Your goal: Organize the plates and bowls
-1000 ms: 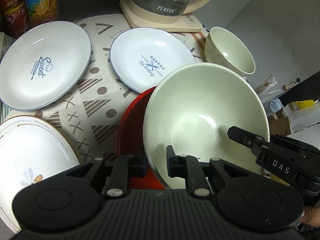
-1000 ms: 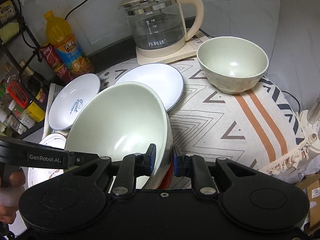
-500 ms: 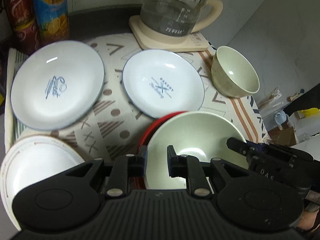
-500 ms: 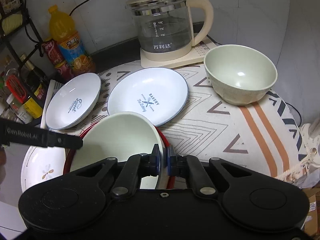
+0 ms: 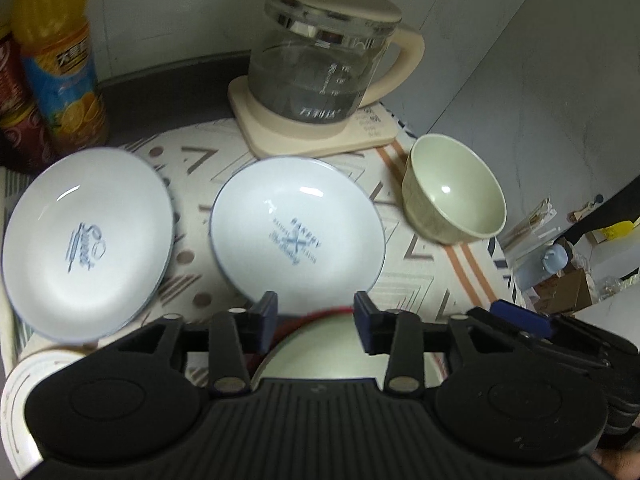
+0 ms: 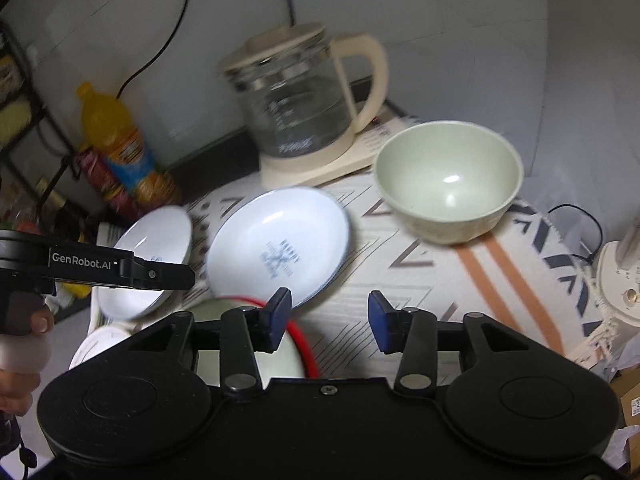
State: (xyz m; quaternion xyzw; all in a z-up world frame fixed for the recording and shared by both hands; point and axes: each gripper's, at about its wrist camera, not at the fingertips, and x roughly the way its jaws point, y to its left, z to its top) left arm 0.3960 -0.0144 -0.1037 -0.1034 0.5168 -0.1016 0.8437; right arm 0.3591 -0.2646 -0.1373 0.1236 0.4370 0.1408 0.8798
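Nearest, just under both cameras, a big pale bowl sits in a red plate on the desk; only their far rims show past the gripper bodies. I take the bowl as set down and this step as done.

The left tongs stand wide apart with nothing between them, poised above the bowl's far rim. The right tongs are likewise spread and empty, their left pad over the red rim and their right pad over bare cloth. The right view also catches the left gripper's side and a hand on its grip.

Just beyond the bowl lies the Bakery plate, flat, almost straight ahead of the left tongs and a little left of the right pair. Left of that plate lies the Sweet plate, and nearer than it, at the frame's edge, a flowered plate.

Right of the Bakery plate, and a little farther, stands the small bowl, upright and apart from everything. It lies ahead and to the right of the right tongs, so the right hand looks the nearer one for it; round things, no long axis to line up.

Farthest back, a kettle on its base, with drink bottles off to its left.
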